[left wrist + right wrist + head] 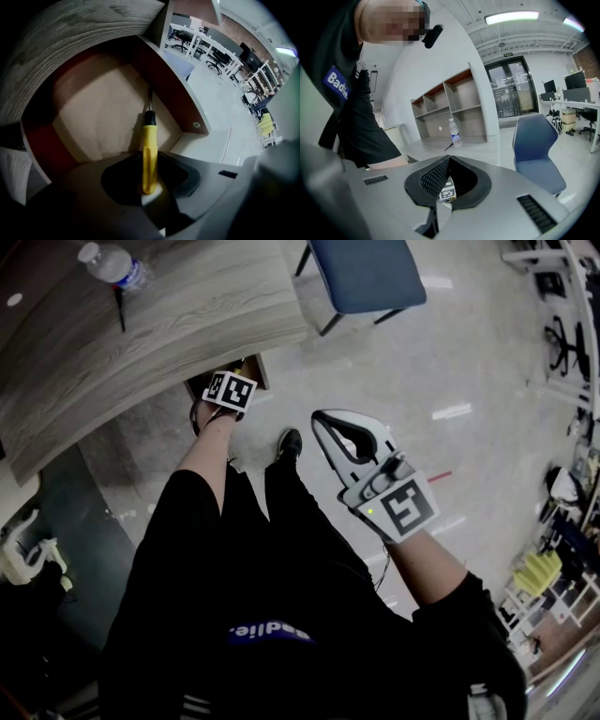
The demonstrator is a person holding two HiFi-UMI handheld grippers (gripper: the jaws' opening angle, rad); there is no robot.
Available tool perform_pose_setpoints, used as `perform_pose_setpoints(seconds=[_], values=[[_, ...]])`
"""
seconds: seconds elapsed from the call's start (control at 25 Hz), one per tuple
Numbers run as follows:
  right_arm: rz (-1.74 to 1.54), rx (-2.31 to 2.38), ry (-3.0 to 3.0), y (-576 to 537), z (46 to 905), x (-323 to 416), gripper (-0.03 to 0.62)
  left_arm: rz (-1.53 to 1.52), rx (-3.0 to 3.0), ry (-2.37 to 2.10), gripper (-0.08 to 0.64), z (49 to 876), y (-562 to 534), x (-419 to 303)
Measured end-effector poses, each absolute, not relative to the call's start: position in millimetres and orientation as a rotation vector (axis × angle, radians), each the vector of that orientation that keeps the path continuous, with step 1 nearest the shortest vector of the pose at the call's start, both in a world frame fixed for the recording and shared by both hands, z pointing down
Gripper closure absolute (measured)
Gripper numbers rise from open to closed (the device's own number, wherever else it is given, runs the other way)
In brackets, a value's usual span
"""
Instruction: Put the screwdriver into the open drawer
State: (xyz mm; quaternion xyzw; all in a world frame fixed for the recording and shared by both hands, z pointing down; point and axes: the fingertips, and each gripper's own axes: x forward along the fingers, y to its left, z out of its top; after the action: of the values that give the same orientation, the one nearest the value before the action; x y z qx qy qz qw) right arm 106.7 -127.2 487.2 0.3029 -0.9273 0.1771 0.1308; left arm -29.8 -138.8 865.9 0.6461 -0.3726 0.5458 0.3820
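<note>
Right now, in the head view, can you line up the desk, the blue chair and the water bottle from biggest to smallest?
1. Desk: looks biggest and fills the upper left.
2. Blue chair: smaller, and cut off by the top edge.
3. Water bottle: clearly smallest.

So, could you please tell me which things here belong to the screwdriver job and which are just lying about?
Job in hand: screwdriver; open drawer; left claw, closed on the screwdriver above the drawer.
Lying about: water bottle; blue chair; desk; right claw, shut and empty.
</note>
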Motion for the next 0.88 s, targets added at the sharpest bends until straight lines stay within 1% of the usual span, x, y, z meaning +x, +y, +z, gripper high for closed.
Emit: perform_pose_setpoints(seconds=[0.32, 0.68, 0.88], values=[[0.501, 0.873, -2.697, -123, 481, 103, 0.565, 1.351, 1.688, -0.952, 0.428, 856, -139, -29], [0.465, 0.865, -2.719, -117, 462, 90, 0.566, 1.251, 1.776, -0.997, 0.428, 824, -146, -26], [0.438, 0.862, -2.747, -111, 444, 81, 0.566, 1.163, 1.835, -1.024, 0.428, 788, -143, -23]])
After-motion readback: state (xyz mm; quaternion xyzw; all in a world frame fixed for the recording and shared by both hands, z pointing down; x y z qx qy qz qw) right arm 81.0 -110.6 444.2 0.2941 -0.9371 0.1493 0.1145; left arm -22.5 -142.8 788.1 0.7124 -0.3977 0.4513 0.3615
